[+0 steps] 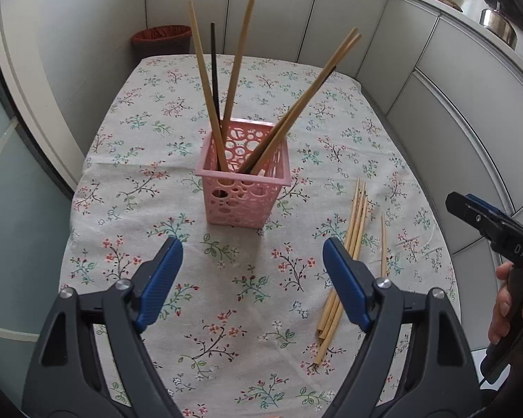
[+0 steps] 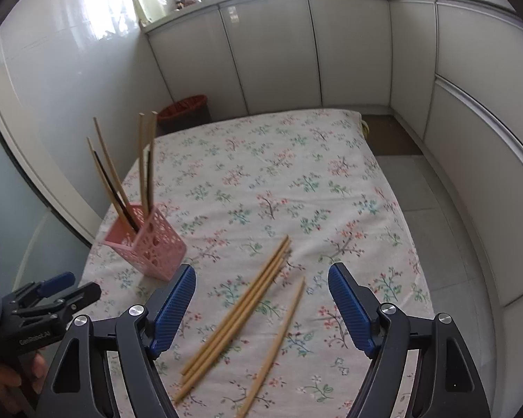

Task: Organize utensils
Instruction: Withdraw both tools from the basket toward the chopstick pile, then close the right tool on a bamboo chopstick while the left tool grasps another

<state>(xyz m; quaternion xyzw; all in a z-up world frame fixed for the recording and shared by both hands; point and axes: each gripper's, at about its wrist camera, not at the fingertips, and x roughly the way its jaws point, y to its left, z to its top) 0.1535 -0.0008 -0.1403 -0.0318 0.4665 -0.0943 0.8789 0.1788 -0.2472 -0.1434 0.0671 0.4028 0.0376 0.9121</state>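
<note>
Table [image 1: 129, 181] with floral cloth fills both views, white cabinet fronts [image 2: 348, 52] wrap around behind it, red-lined bin [image 1: 162, 40] on the floor at the far left corner. Left gripper [image 1: 252, 261] angled down over the near half of the table, jaws wide apart, nothing between them; bare cloth in the gap, pink basket straight ahead. Right gripper [image 2: 261, 291] also pitched down, jaws wide, empty; pads sit above the loose chopsticks, not touching them. Each gripper shows in the other's view, with the person's fingers on the handle: the right one at the right edge of the left wrist view, the left one at lower left of the right wrist view. Pink basket [image 1: 244, 181], perforated, upright near table centre, holds standing chopsticks [image 1: 239, 69]: several bamboo ones plus at least one dark one, fanned out and leaning on the rim. Loose chopsticks [image 2: 240, 313] lie flat on the cloth to the right of the basket, well apart from it: a bundle of about four touching side by side, plus a single chopstick [image 2: 279, 341] just beside the bundle, slightly splayed off.
</note>
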